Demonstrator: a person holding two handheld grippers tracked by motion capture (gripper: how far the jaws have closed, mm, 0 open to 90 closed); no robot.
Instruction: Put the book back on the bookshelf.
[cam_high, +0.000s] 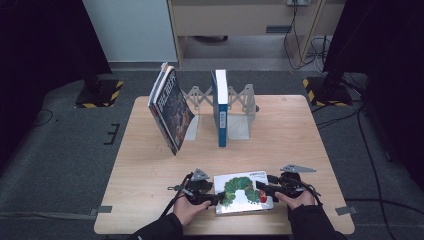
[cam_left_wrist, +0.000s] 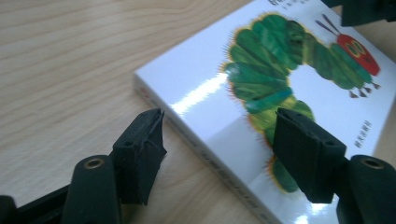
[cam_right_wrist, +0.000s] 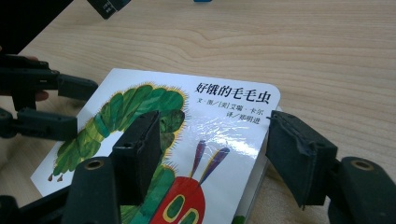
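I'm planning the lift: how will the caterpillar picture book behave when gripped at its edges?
The caterpillar picture book looks thick and board-like, so it should probably stay stiff rather than sag. Its glossy cover shows glare, so the pads may slip. Lying flat on the table, it is unlikely to tip.

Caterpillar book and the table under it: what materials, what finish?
Book: looks like thick board with a glossy laminated cover; the light glares off it and its edge is fat. Table: pale wood or wood-look laminate, matte, with visible grain; which, I cannot tell.

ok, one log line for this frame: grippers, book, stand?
left gripper: open, straddling book edge | right gripper: open, over opposite edge | caterpillar book: flat on table | bookend stand: two leaning books, one upright
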